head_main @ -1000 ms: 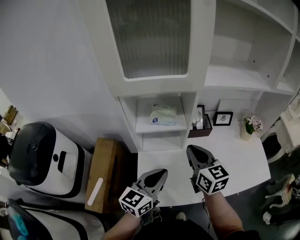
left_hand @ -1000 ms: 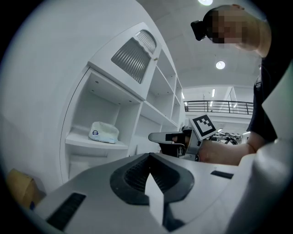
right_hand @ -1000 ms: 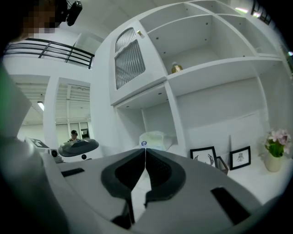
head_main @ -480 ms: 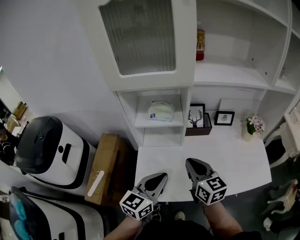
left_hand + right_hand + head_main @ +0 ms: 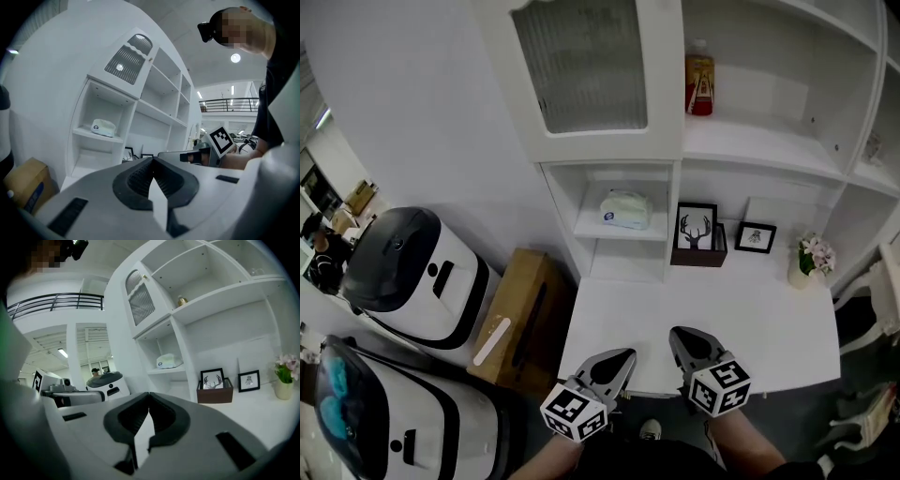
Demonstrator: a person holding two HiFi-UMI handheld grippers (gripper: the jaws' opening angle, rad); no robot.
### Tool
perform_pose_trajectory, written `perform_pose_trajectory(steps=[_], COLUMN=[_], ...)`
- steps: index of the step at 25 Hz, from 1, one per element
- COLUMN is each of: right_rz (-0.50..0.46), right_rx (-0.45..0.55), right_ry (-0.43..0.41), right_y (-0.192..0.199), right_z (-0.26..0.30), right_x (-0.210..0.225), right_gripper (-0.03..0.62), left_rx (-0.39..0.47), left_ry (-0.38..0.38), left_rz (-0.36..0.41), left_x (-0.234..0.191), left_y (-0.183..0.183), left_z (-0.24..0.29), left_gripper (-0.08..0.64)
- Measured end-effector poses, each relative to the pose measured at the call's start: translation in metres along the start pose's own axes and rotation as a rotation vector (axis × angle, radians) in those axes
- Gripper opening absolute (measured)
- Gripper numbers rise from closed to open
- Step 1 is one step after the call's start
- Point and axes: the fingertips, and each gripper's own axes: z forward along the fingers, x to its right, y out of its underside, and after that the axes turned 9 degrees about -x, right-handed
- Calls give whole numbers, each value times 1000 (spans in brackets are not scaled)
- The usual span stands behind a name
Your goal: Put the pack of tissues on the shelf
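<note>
The pack of tissues [image 5: 625,208], pale green-white with a blue label, lies on the small shelf [image 5: 623,228] of the white cabinet; it also shows in the left gripper view [image 5: 103,127] and the right gripper view [image 5: 168,361]. My left gripper [image 5: 619,357] is shut and holds nothing, low at the desk's near edge. My right gripper [image 5: 684,339] is beside it, also shut and holding nothing. Both are well back from the shelf.
A white desk [image 5: 769,323] carries a deer picture in a brown box [image 5: 696,234], a small framed picture [image 5: 755,237] and a flower vase [image 5: 807,262]. A bottle [image 5: 698,84] stands on an upper shelf. A cardboard box [image 5: 517,314] and white machines [image 5: 417,272] are at left.
The head view has pulled back and tilted up, so more of the upper shelves and the bottle show. Both grippers have dropped slightly lower in the frame and stay shut.
</note>
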Motion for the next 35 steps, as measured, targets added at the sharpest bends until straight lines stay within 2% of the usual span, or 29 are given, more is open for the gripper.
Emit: perform_pose_trajectory(steps=[9,16,24,35], right_rz=[11,13,36,58], right_rx=[-5,-3,3,26], right_ry=[-94,-130,-81,46], right_y=[10,14,20,29], right_z=[5,16,23,18], right_x=[-24,-49,-76,-124], right_gripper=[5,5,5,5], left_rx=[-10,-17,-25,-15], left_ry=[-102,-129,-81,47], left_rz=[-8,-15,-7,17], left_x=[3,-6,-22,-36], left_y=[8,13,15,16], left_z=[-27,-49,-74,-118], left_gripper=[3,3,3,3])
